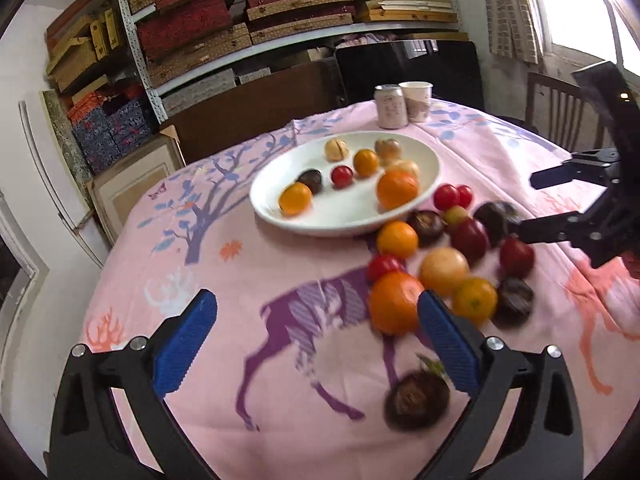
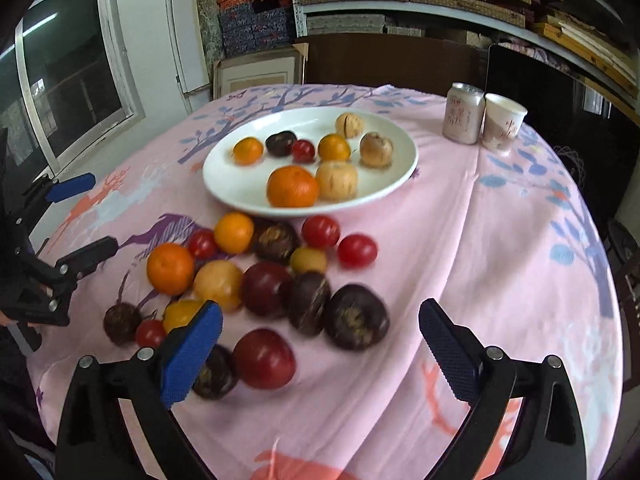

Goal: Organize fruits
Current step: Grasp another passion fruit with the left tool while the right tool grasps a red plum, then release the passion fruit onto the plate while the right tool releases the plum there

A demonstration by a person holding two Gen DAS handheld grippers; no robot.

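A white plate (image 1: pixel 280 208) (image 2: pixel 224 188) on the pink tablecloth holds several fruits: oranges, a tomato, dark and tan ones. A pile of loose fruit lies in front of it: a large orange (image 1: pixel 394 306) (image 2: pixel 170 268), red plums (image 2: pixel 264 358), dark water chestnuts (image 2: pixel 356 316), tomatoes (image 1: pixel 446 197). My left gripper (image 1: pixel 316 324) is open and empty, its right finger beside the large orange. A dark chestnut (image 1: pixel 418 400) lies near it. My right gripper (image 2: pixel 320 338) is open and empty over the near side of the pile; it also shows in the left wrist view (image 1: pixel 528 204).
A pink can (image 1: pixel 390 106) (image 2: pixel 462 112) and a paper cup (image 1: pixel 417 100) (image 2: pixel 502 126) stand behind the plate. Shelves with boxes (image 1: pixel 240 20) and dark chairs (image 1: pixel 560 112) surround the round table.
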